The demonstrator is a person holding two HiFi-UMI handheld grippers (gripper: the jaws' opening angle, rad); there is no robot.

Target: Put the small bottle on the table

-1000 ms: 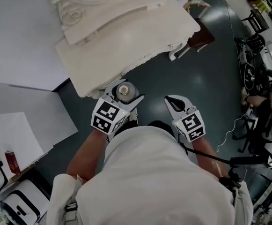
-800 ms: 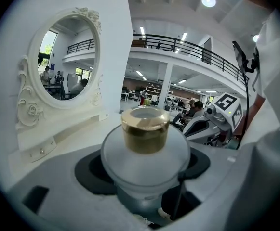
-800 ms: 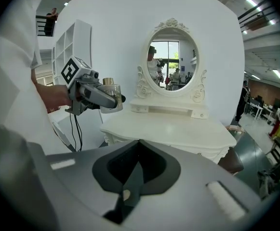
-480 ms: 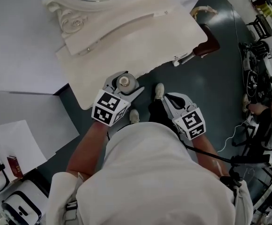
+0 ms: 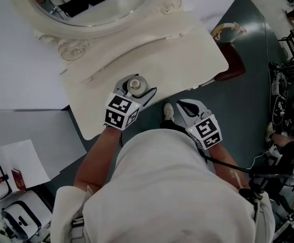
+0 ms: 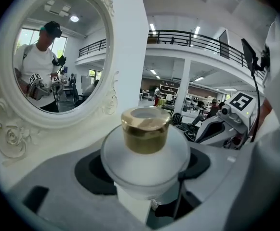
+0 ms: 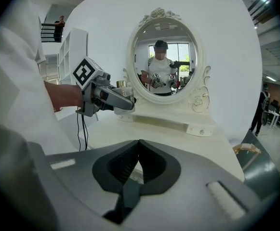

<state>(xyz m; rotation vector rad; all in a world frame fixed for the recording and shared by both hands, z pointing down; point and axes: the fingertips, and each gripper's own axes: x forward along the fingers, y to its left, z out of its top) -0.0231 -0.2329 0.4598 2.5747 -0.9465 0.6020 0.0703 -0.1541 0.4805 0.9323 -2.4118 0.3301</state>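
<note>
Cream-white and curved along its front, the dressing-table tabletop [image 5: 187, 54] spreads across the upper part of the head view. An oval mirror [image 5: 93, 6] in a carved frame stands at its far side. The left tongs [image 5: 136, 86] reach in over the near edge of the tabletop, clamped on the round body of the small bottle [image 5: 135, 86] — frosted white glass, held upright and above the tabletop's front part. Whether its base touches the surface cannot be told. The right tongs [image 5: 188, 108] hang just off the front edge, over the dark floor [image 5: 248, 105], their jaws pressed together with nothing between them. Smallest of all is the bottle's gold cap [image 6: 145, 130], facing up.
</note>
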